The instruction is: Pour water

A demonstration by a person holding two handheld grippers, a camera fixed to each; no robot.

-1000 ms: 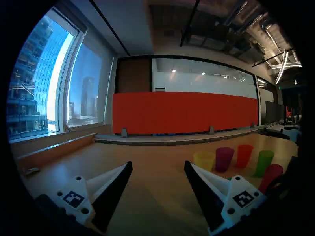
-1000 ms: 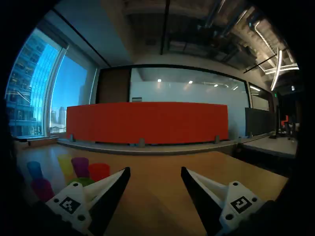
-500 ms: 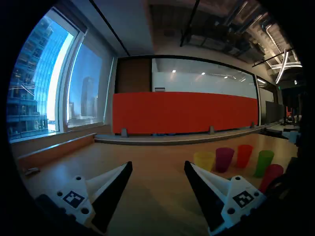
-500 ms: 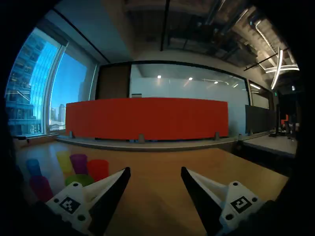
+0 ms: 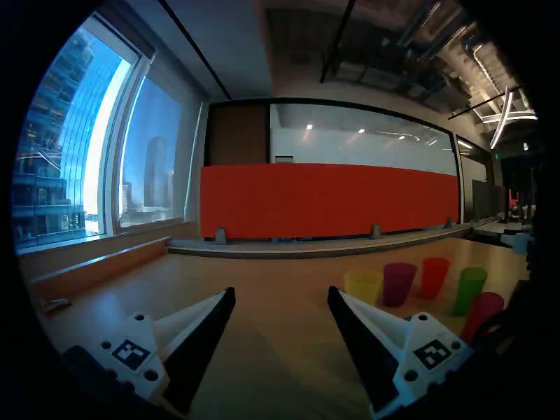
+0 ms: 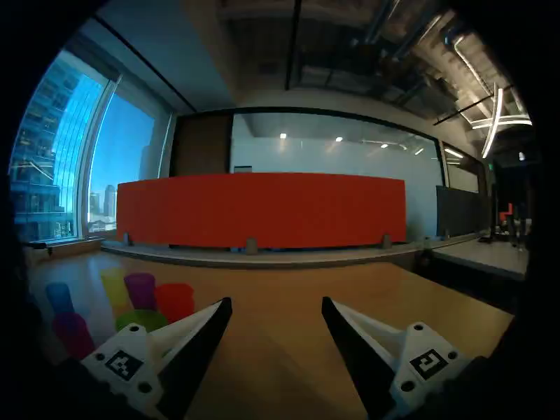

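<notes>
Since a second ago the left gripper has barely moved: its fingers stand apart and empty over the pale wooden counter, with the coloured translucent plastic cups clustered far right. The right gripper has tipped up slightly, fingers apart and empty, with the cups near left.

The table has a wood-grain top, smooth, with a soft sheen that reflects the window light. The cups, near right in the left gripper view, are coloured translucent plastic with smooth walls. On the left gripper and the right gripper, the fingers are white matt plastic with black matt inner faces. The far panel is red, matt and even. The window at left is clear glossy glass. The ceiling pipes look like bare metal.
</notes>
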